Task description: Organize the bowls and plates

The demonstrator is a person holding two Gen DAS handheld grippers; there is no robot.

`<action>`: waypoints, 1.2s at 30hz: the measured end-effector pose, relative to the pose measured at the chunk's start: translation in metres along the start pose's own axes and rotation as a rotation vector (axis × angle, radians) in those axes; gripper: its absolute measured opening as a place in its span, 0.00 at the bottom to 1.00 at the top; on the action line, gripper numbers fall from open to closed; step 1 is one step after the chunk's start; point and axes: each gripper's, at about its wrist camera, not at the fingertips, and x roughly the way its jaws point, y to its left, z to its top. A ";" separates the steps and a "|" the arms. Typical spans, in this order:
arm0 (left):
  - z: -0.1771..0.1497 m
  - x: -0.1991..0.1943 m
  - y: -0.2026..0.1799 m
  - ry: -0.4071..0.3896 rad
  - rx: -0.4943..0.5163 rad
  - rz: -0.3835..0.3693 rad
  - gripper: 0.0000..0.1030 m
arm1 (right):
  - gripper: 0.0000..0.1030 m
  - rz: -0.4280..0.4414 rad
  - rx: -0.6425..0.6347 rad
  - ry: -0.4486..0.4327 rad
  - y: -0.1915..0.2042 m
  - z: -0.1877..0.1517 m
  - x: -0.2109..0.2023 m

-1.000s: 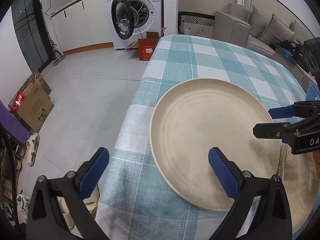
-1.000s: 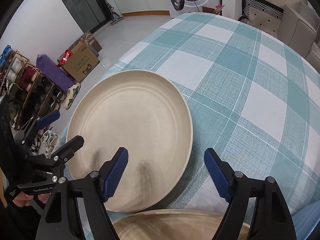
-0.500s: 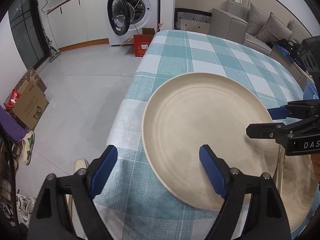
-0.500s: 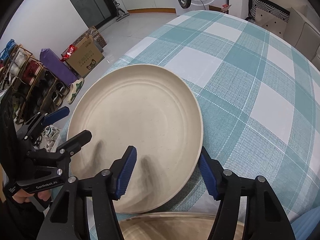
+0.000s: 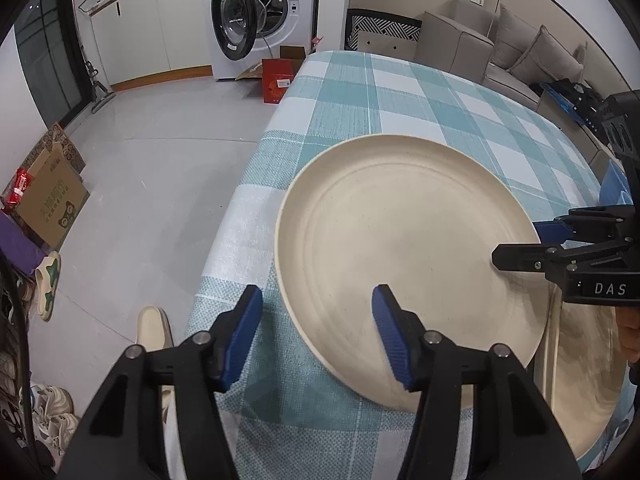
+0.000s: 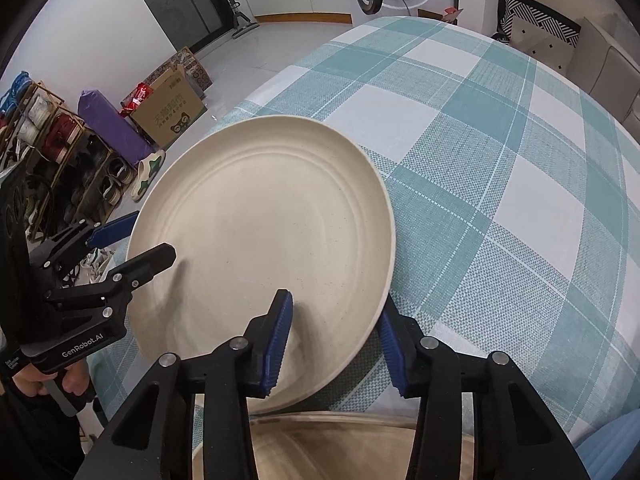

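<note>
Left gripper [image 5: 316, 332] spread wide, straddling the near-left rim of the cream plate [image 5: 408, 256], one pad over the dish, the other off its edge above the checked tablecloth [image 5: 400, 92]. Right gripper [image 6: 334, 336] also parted, bracketing the plate's opposite rim, not clamped. The plate sits at the table corner. A second, browner plate [image 6: 332, 452] lies just beside it, under the right gripper. Beyond the plate: washing machine [image 5: 260, 12], door open. Cardboard box [image 5: 52, 204] on the floor.
</note>
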 end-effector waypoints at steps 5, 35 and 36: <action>-0.001 0.000 0.001 0.005 -0.008 -0.019 0.43 | 0.37 -0.002 0.007 -0.007 -0.002 -0.001 -0.001; 0.004 -0.011 0.003 -0.012 -0.005 -0.022 0.33 | 0.28 -0.031 0.002 -0.021 0.002 -0.001 -0.005; 0.004 -0.011 0.003 -0.011 -0.006 -0.020 0.31 | 0.28 -0.029 0.004 -0.020 0.001 -0.002 -0.005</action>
